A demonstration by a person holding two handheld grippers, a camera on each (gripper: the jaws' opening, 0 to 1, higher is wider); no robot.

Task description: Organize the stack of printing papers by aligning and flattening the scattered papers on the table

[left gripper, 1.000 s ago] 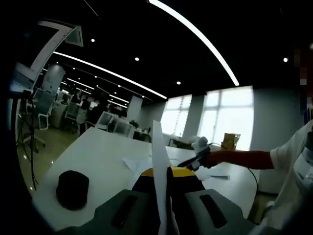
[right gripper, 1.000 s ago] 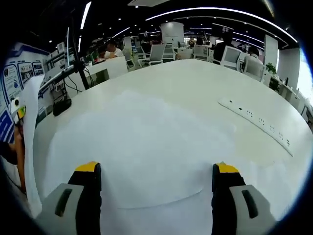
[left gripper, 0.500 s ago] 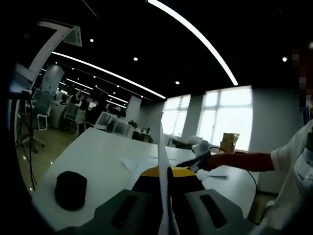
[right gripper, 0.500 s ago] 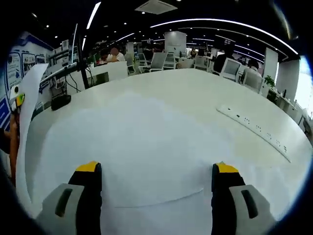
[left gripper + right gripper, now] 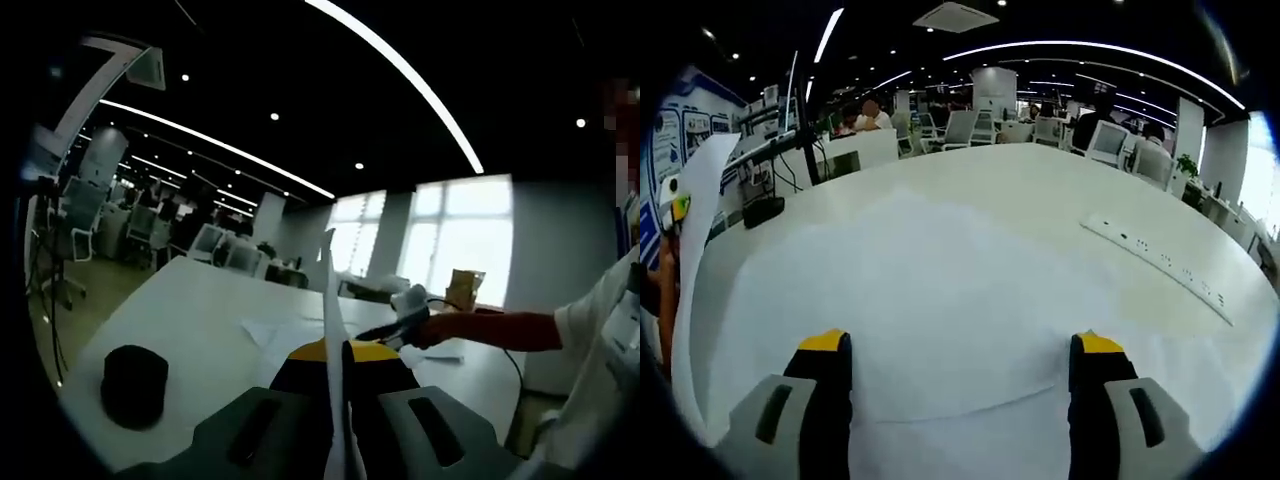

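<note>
The left gripper (image 5: 335,352) had grey moulded jaws, each with a dark recessed slot, tipped in yellow over black. The right gripper (image 5: 955,345) matched: grey bodies, black jaws, yellow tips. The person wore a white short sleeve (image 5: 590,330), seen at the left gripper view's right edge.

Our left gripper (image 5: 337,350) has its jaws pressed together, while our right gripper (image 5: 955,345) stands spread wide.

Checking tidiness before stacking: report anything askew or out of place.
One white paper sheet stands upright, edge-on, pinched in the left gripper above the white table; other loose white sheets lie scattered, not aligned.
</note>
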